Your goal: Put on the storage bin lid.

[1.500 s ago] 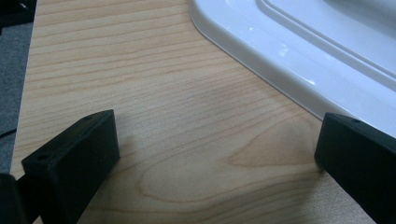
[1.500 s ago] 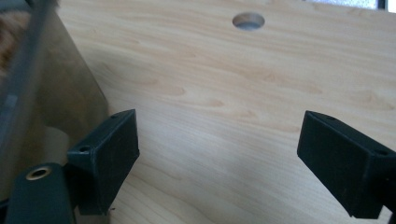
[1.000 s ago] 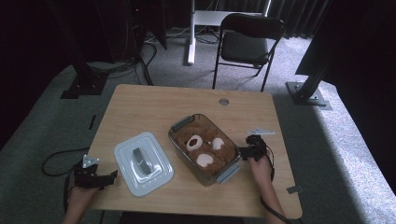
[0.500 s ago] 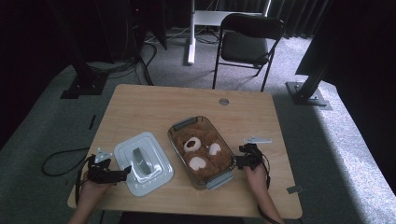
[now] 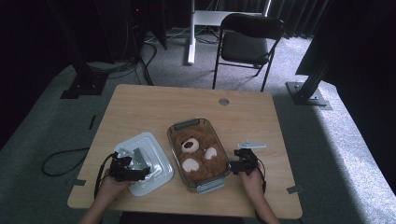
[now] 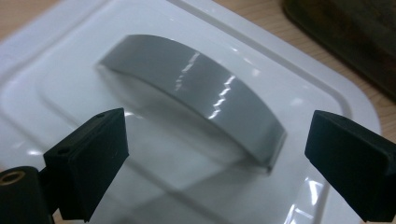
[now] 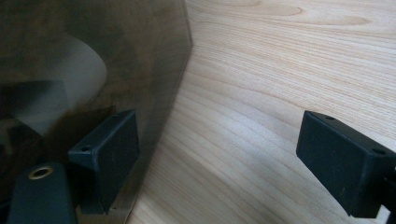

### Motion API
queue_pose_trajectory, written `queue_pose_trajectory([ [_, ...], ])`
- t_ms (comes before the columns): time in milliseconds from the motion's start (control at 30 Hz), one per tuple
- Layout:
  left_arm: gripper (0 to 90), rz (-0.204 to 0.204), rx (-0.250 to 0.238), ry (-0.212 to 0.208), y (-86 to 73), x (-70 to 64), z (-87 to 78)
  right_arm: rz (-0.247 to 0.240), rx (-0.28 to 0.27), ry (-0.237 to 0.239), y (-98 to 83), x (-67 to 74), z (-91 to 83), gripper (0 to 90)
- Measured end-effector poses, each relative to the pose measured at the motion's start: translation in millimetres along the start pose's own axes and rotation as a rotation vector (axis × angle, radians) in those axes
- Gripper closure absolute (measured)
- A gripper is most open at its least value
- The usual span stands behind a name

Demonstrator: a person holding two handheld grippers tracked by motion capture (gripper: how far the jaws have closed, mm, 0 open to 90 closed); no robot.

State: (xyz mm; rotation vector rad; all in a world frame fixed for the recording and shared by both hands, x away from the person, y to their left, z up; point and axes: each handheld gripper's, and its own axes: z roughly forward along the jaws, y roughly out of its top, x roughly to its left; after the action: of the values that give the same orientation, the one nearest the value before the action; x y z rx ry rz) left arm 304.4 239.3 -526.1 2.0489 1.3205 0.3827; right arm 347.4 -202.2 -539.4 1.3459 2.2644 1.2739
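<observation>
Wooden table (image 5: 140,107): white lid (image 5: 152,151), glass dish (image 5: 184,125) side by side.

Both tongs, left (image 5: 140,171) and right (image 5: 232,166), gape wide, apparently gripping nothing.

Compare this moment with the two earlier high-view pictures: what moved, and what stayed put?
The left gripper came in from the table's left edge over the white lid; its jaws, just closing a little, straddle the grey handle without pressing it. The right gripper edged in beside the glass dish, jaws open. Lid, dish and teddy bear stayed put.
</observation>
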Motion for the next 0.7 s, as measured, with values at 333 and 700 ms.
queue_pose_trajectory([
  [333,13.1,-0.015,0.001,0.032,11.3,-7.1,21.1,-0.007,0.007,-0.003,0.5,1.2,-0.4,13.2],
  [700,47.7,-0.037,-0.077,0.08,12.3,5.7,18.6,-0.001,0.001,-0.006,-1.3,2.9,-1.5,13.5],
])
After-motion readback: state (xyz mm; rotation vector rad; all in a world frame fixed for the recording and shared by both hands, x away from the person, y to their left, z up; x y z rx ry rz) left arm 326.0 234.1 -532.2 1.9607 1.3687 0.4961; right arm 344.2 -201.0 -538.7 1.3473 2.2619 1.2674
